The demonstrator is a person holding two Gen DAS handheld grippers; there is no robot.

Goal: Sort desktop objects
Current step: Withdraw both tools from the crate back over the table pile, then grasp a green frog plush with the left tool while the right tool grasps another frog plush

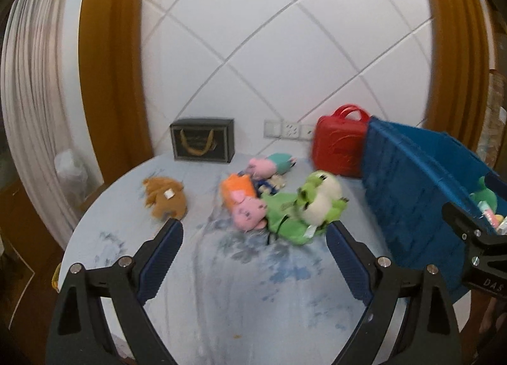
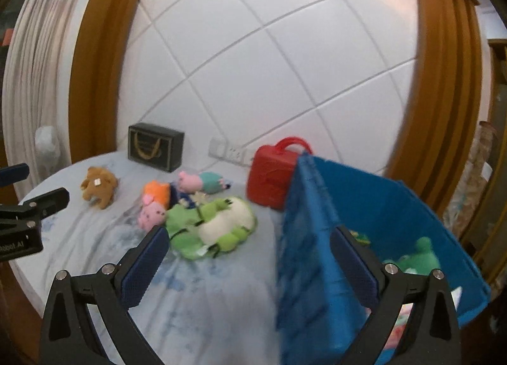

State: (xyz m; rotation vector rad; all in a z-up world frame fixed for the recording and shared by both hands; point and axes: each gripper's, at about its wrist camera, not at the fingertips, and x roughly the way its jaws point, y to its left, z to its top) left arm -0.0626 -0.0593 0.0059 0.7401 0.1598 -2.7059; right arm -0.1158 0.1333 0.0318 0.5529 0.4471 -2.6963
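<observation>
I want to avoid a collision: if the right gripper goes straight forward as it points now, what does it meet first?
Probably the blue bin: its near corner and wall stand between the open fingers of the right gripper. The green frog plush lies left of that line. Depth is hard to judge here.

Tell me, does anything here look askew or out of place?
The blue bin looks tilted, one corner raised, though the fisheye may exaggerate this. The plush toys lie in a loose heap beside it.

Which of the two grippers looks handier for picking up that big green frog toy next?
Probably the left gripper: it is open, empty, and the green frog lies just beyond its fingertips. The right gripper, also open, straddles the blue bin's wall.
</observation>
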